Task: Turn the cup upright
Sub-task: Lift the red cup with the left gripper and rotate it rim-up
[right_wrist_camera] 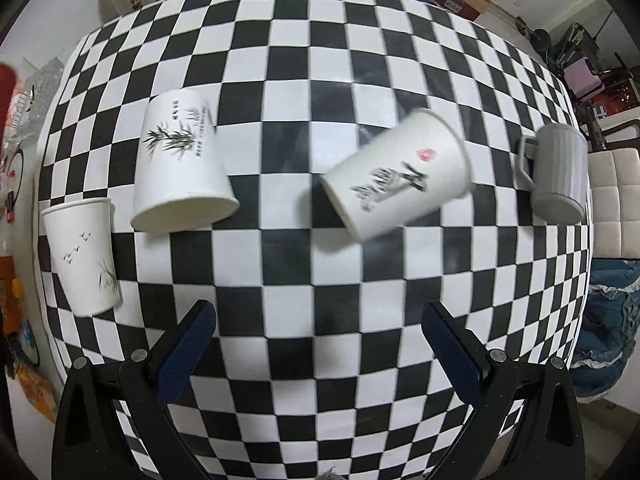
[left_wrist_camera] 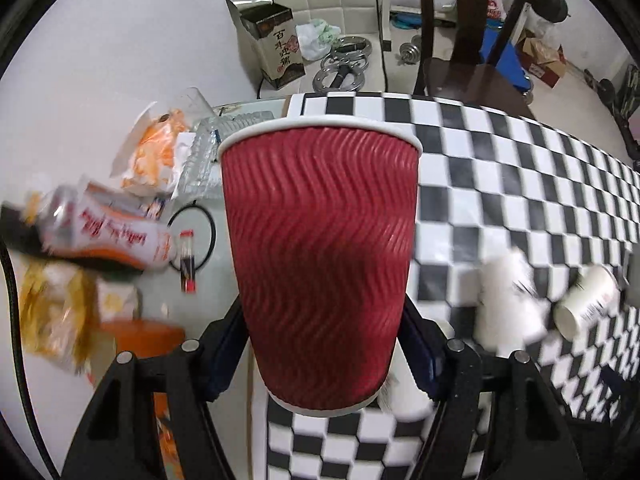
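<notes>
My left gripper (left_wrist_camera: 322, 344) is shut on a red ribbed paper cup (left_wrist_camera: 320, 256), held mouth-up above the checkered table (left_wrist_camera: 520, 184). My right gripper (right_wrist_camera: 318, 336) is open and empty above the table (right_wrist_camera: 320, 360). In the right wrist view, one white paper cup (right_wrist_camera: 82, 256) stands upright at the left, another (right_wrist_camera: 180, 168) stands mouth-down beside it, a third (right_wrist_camera: 400, 180) lies on its side in the middle, and a grey mug (right_wrist_camera: 560, 172) stands mouth-down at the right. Two white cups (left_wrist_camera: 508, 300) (left_wrist_camera: 586, 306) show blurred in the left wrist view.
Snack packets (left_wrist_camera: 104, 232), plastic wrappers (left_wrist_camera: 160, 152) and a black cable ring (left_wrist_camera: 192, 236) lie left of the checkered cloth. A dark printed box (left_wrist_camera: 276, 48) stands on the floor beyond. A brown chair (left_wrist_camera: 468, 40) stands behind the table.
</notes>
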The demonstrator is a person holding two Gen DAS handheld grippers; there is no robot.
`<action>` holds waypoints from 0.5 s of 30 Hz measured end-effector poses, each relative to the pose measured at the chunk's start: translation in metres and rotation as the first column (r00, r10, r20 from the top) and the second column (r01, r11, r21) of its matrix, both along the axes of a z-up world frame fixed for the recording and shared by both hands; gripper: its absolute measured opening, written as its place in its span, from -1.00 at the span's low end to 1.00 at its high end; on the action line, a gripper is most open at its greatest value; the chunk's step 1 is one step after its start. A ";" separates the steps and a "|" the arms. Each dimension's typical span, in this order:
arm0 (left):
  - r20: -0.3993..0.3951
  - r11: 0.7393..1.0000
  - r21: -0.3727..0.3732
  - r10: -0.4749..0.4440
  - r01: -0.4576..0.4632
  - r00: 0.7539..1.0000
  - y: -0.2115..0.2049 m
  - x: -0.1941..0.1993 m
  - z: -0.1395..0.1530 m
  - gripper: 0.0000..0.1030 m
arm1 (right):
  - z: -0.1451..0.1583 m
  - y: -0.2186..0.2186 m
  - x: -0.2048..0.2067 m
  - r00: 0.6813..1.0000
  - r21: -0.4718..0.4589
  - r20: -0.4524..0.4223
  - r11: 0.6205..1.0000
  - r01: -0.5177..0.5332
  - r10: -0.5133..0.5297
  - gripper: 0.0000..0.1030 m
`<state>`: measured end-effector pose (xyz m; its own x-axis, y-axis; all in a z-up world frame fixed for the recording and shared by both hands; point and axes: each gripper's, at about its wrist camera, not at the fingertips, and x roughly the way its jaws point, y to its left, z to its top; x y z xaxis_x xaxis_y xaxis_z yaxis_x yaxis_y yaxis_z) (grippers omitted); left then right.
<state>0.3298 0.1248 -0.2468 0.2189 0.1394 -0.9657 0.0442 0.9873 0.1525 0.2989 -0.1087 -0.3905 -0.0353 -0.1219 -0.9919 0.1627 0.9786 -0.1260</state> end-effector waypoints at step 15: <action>-0.098 0.990 -0.124 -0.074 0.062 0.992 -0.160 -0.163 -0.016 0.31 | 0.002 -0.149 -0.118 0.997 -0.009 -0.008 0.997 0.077 -0.077 1.00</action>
